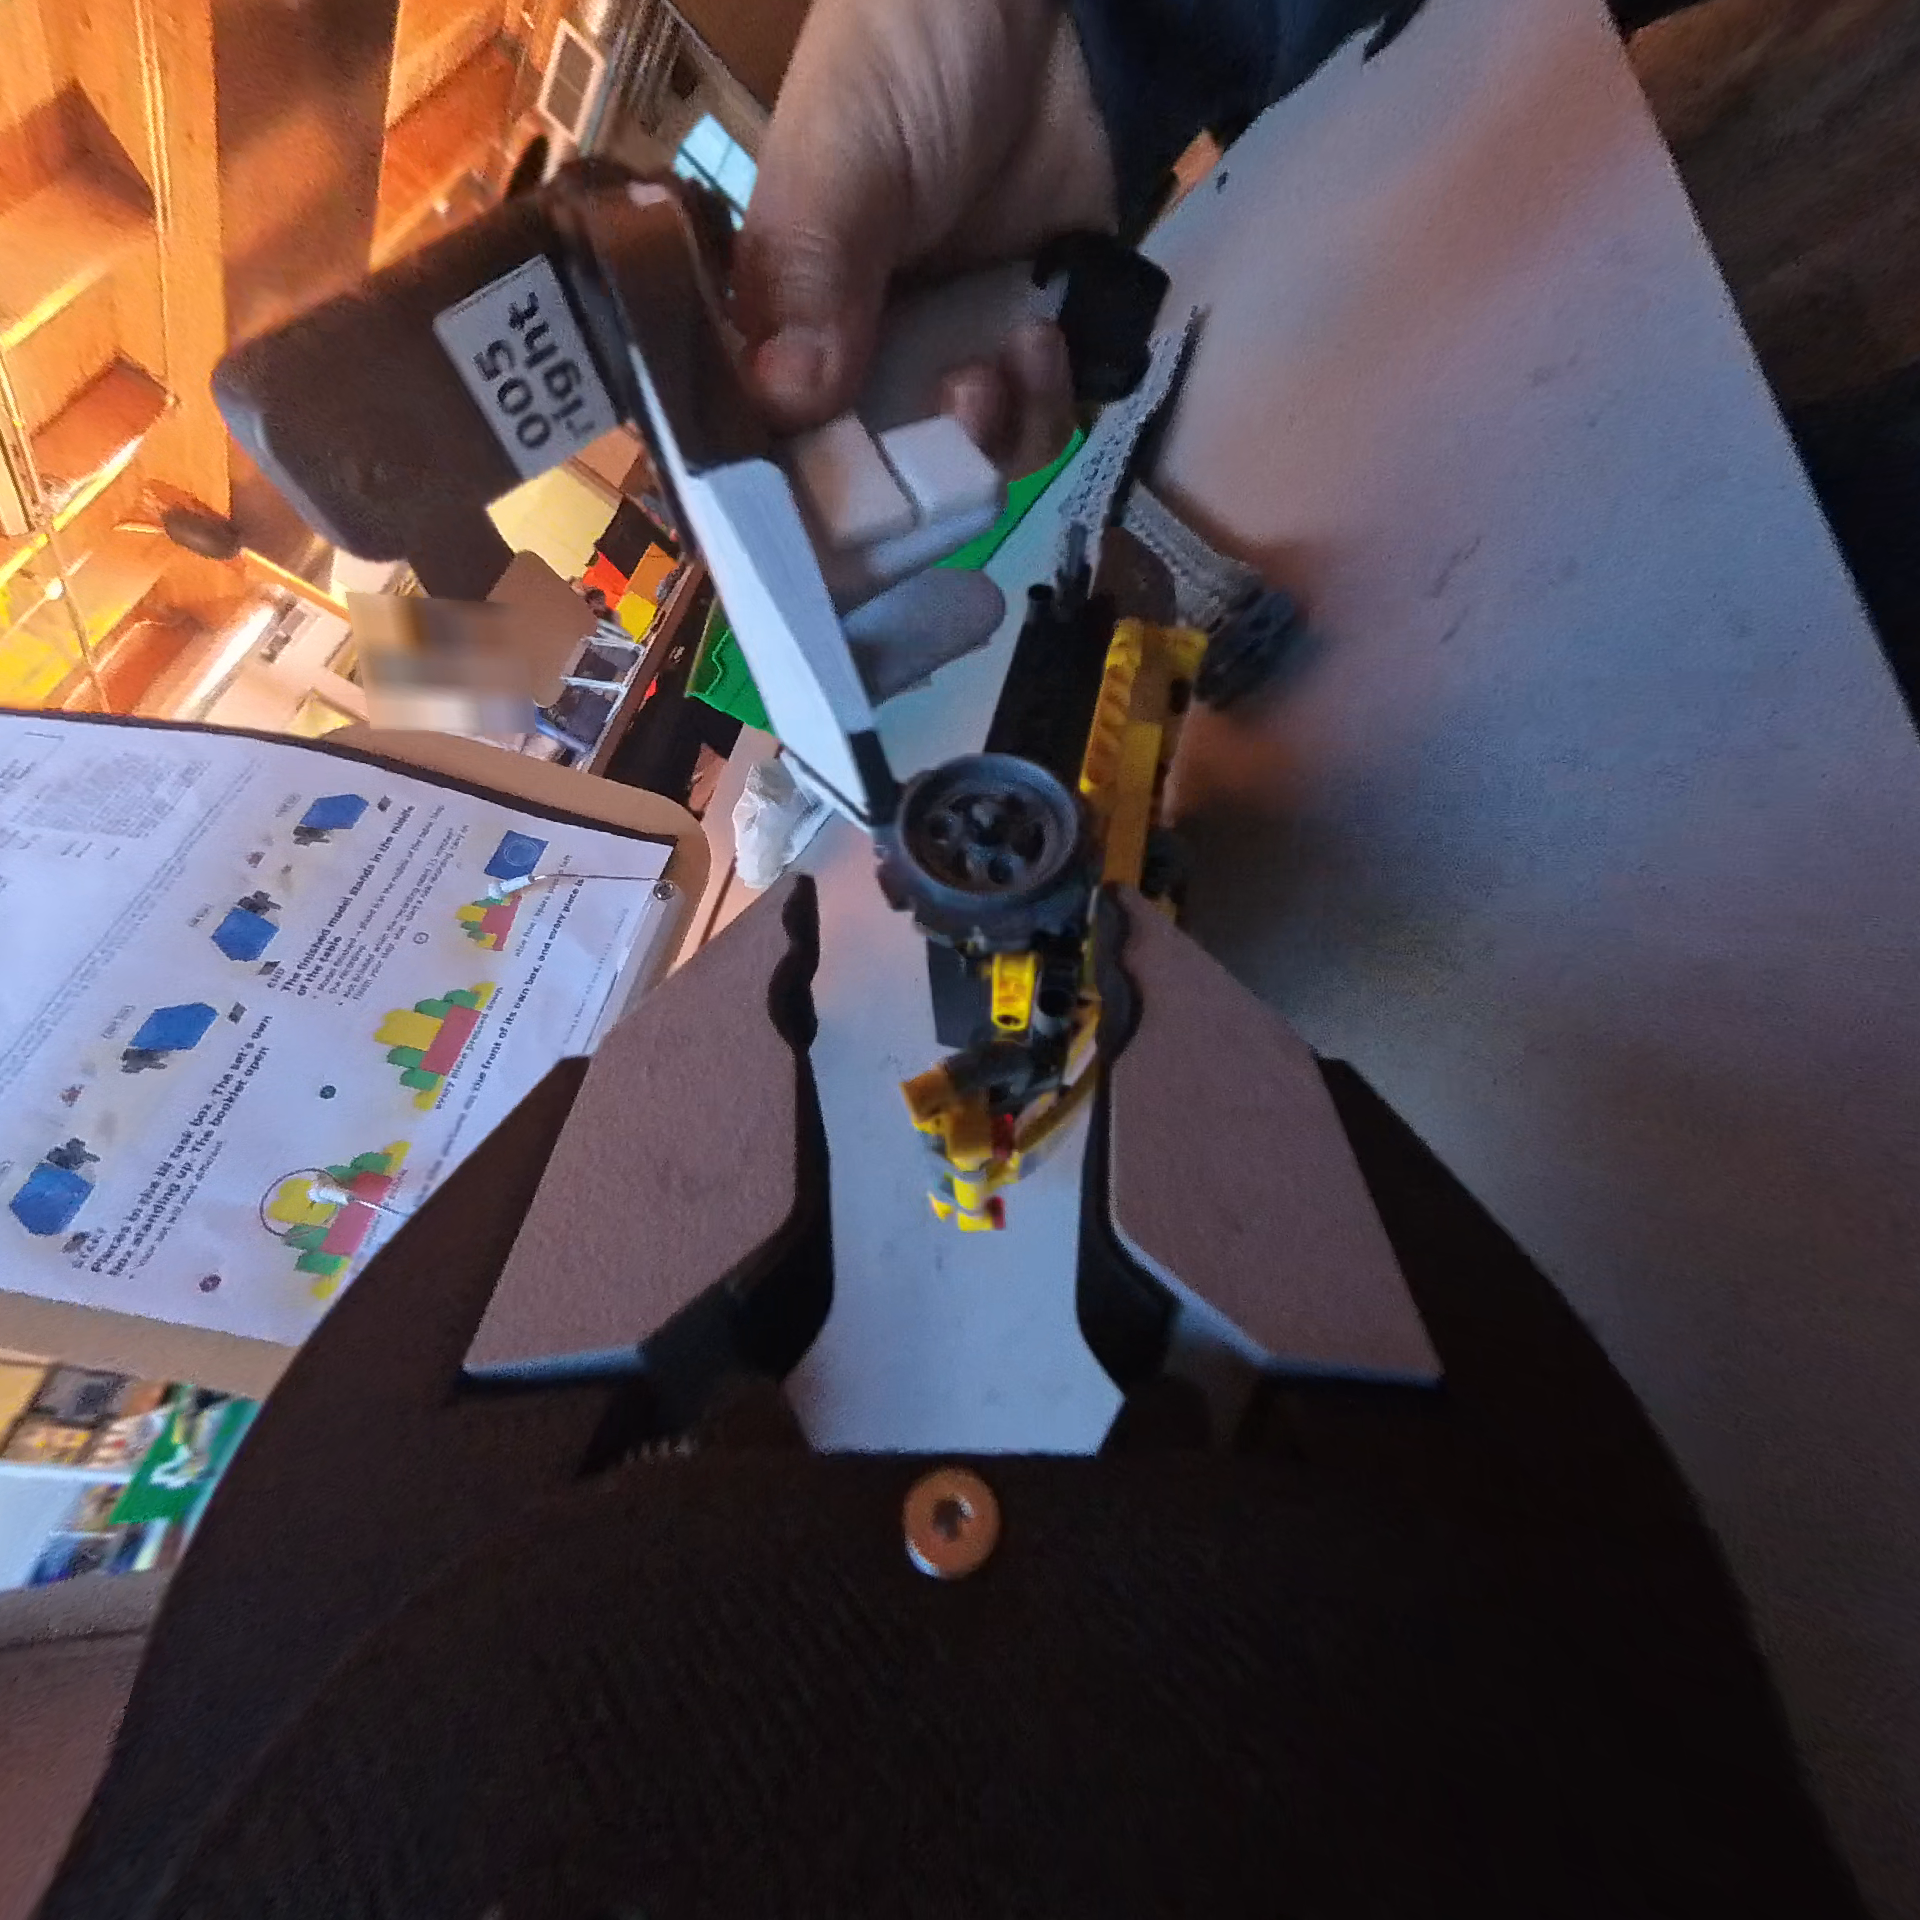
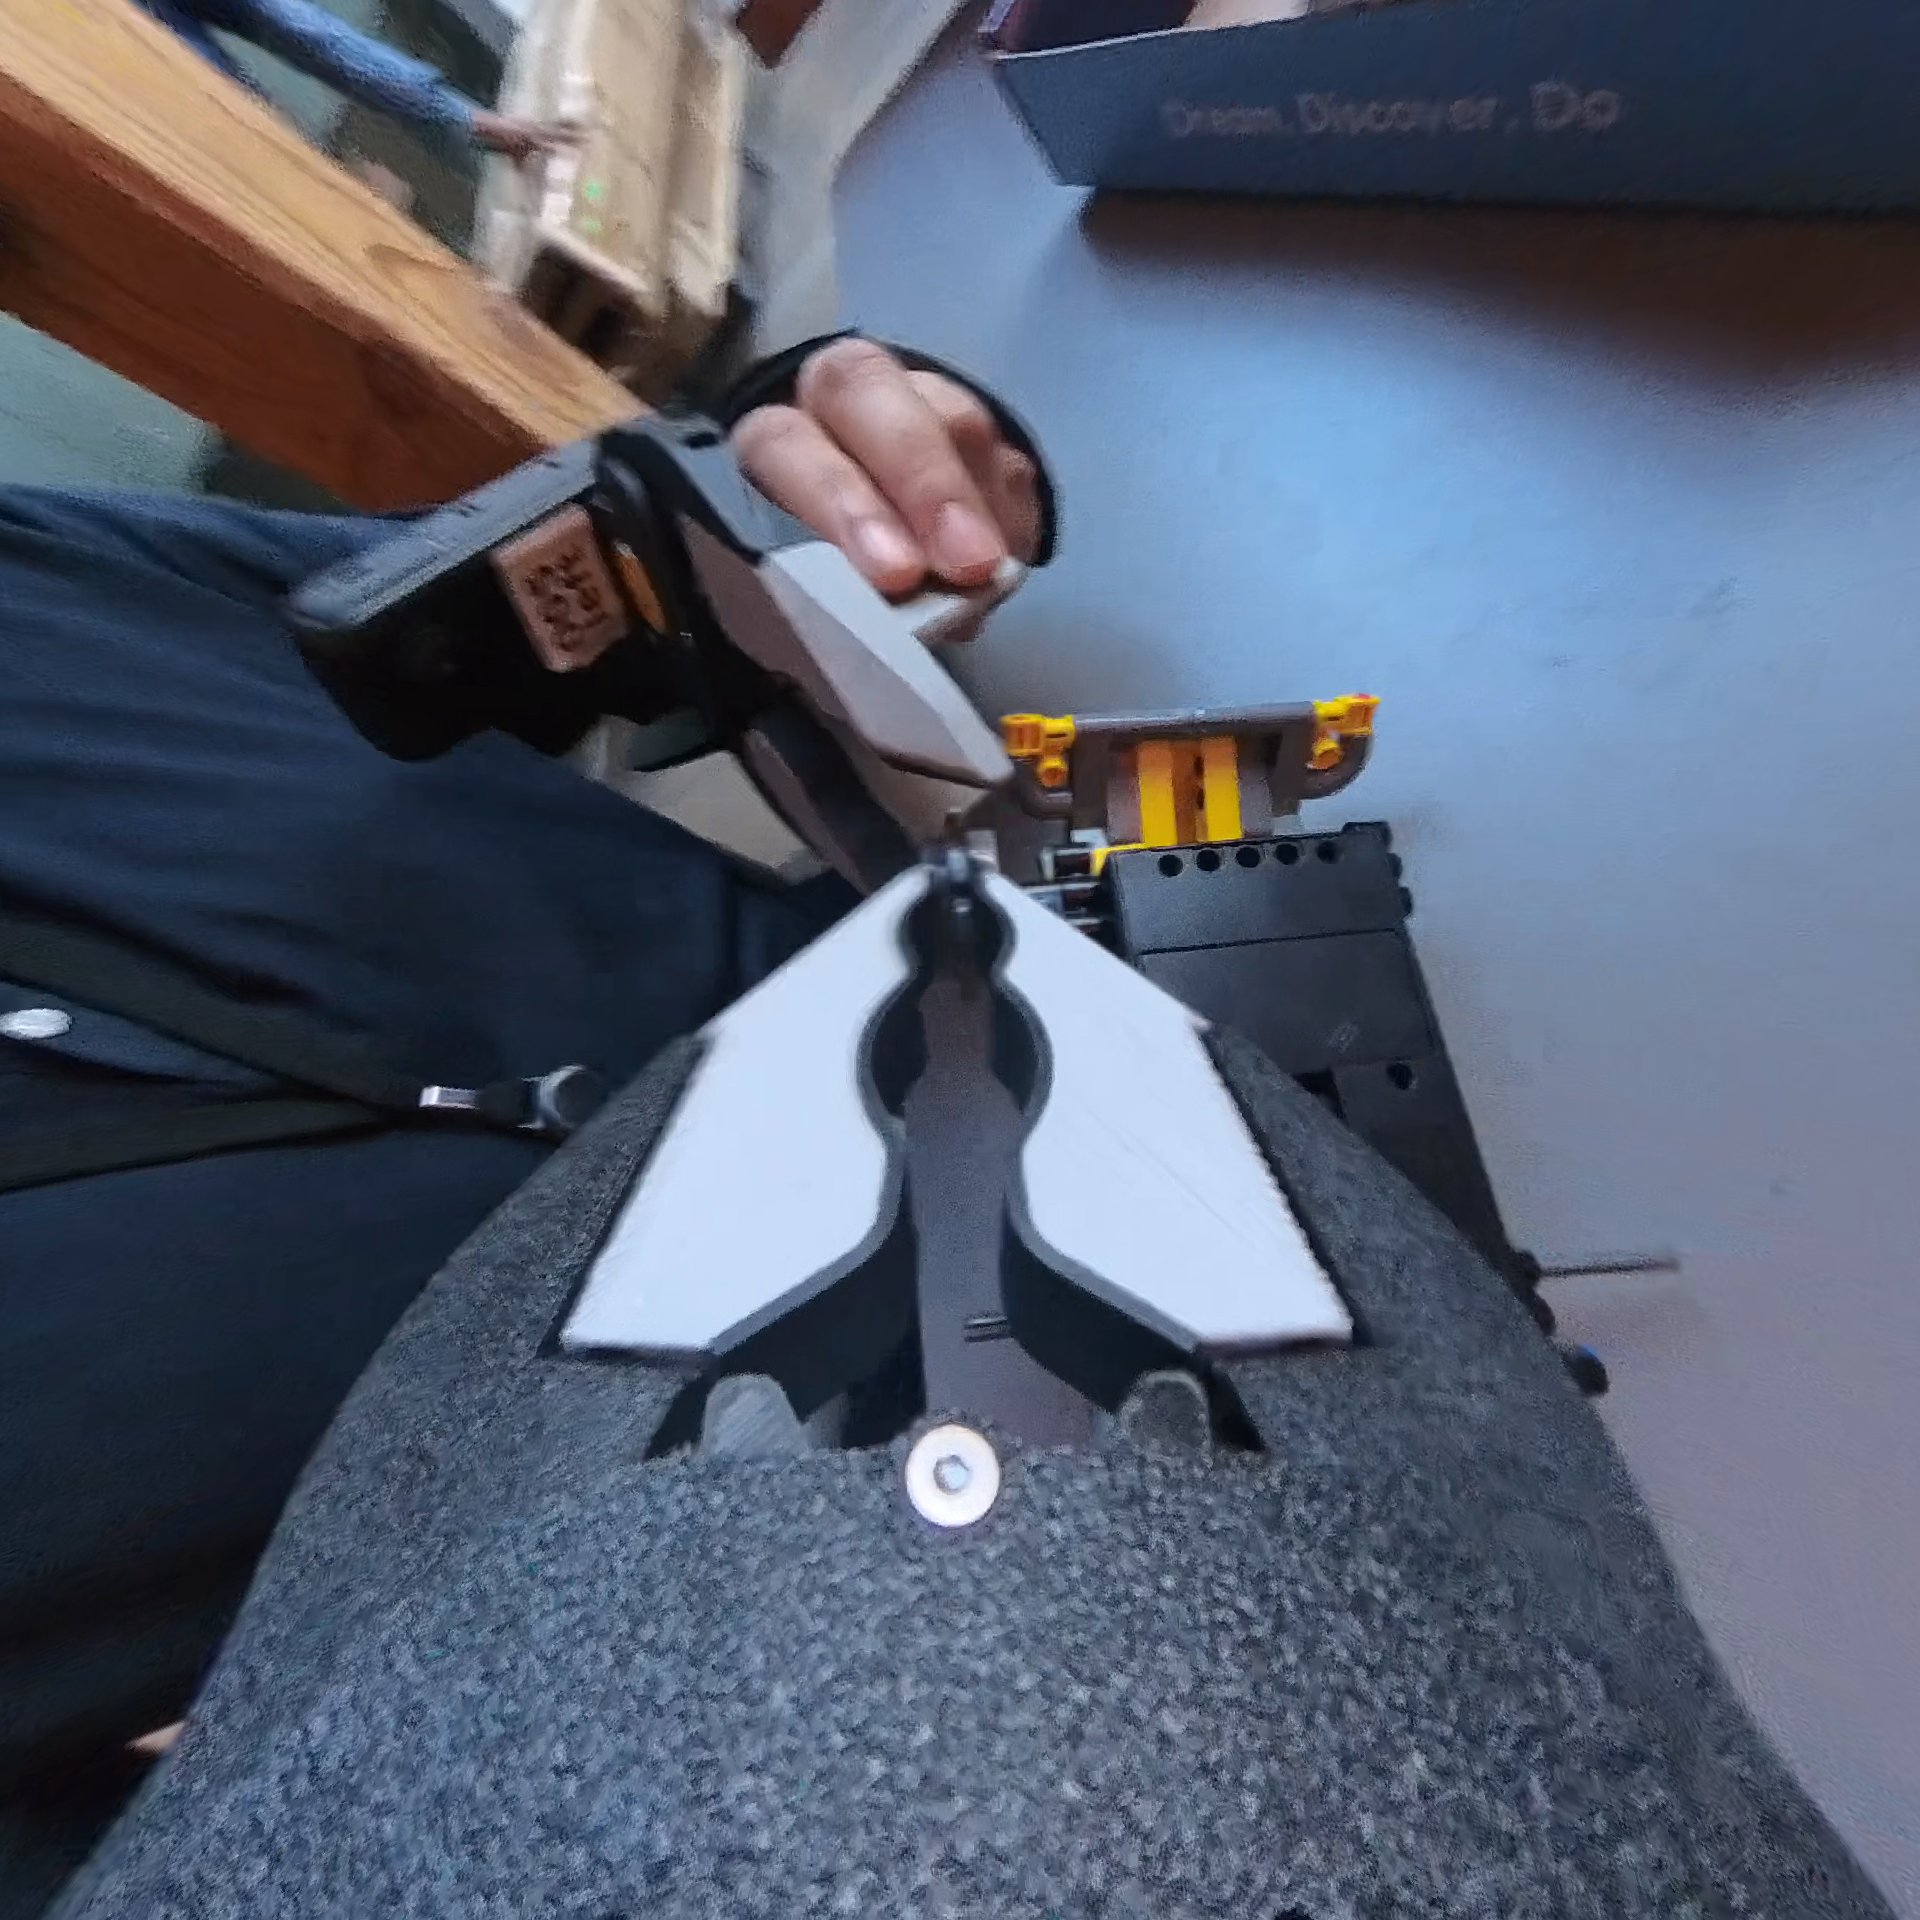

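A black and yellow brick vehicle model [image 1: 1049, 997] lies on the grey table [image 1: 1558, 727]. My left gripper [image 1: 956, 914] is open around its near end, and the right finger touches the model's side. My right gripper [image 1: 873, 805], held by a hand, comes in from above and is shut on the rim of a dark grey wheel [image 1: 987, 842] at the model's side. In the right wrist view my right gripper [image 2: 951, 873] pinches the wheel [image 2: 954, 868], seen edge-on. The model [image 2: 1247, 894] lies just beyond, and my left gripper [image 2: 966, 800] is at its left corner.
A printed sheet with brick pictures [image 1: 312, 987] lies on a board at the left. A green plate [image 1: 727, 665] and a loose dark wheel [image 1: 1252, 634] lie behind the model. A dark box [image 2: 1455, 104] stands at the table's far edge. A wooden beam [image 2: 260, 260] runs at the upper left. Only a small space, under 4 cm, lies between the two pairs of fingers.
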Motion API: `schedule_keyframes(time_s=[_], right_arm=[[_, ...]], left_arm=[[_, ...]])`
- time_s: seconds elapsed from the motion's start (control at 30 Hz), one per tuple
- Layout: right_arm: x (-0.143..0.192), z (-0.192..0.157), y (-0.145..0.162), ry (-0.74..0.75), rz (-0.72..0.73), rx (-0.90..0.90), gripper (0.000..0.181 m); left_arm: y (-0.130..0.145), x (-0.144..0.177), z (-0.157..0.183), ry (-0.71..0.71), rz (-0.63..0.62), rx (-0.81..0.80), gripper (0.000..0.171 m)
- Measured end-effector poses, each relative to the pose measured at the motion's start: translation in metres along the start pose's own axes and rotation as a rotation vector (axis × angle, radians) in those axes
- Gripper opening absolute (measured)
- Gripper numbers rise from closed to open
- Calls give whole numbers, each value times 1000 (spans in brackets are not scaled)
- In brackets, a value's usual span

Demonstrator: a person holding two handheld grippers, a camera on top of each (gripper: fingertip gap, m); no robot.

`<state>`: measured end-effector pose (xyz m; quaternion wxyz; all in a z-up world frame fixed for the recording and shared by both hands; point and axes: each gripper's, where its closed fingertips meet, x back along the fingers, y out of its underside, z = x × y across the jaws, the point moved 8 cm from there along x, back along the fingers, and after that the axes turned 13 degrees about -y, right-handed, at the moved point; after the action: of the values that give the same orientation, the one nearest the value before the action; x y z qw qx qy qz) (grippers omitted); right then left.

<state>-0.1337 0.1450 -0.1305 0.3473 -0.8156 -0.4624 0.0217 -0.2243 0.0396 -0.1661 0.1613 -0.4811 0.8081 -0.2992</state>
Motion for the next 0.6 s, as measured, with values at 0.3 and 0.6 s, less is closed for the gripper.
schedule_keyframes(time_s=[0.3, 0.6], right_arm=[[10, 22, -7, 32, 79, -3, 0], [38, -26, -22, 524, 134, 464, 10]], left_arm=[[14, -16, -5, 30, -85, 195, 41], [18, -39, -43, 361, -254, 697, 41]])
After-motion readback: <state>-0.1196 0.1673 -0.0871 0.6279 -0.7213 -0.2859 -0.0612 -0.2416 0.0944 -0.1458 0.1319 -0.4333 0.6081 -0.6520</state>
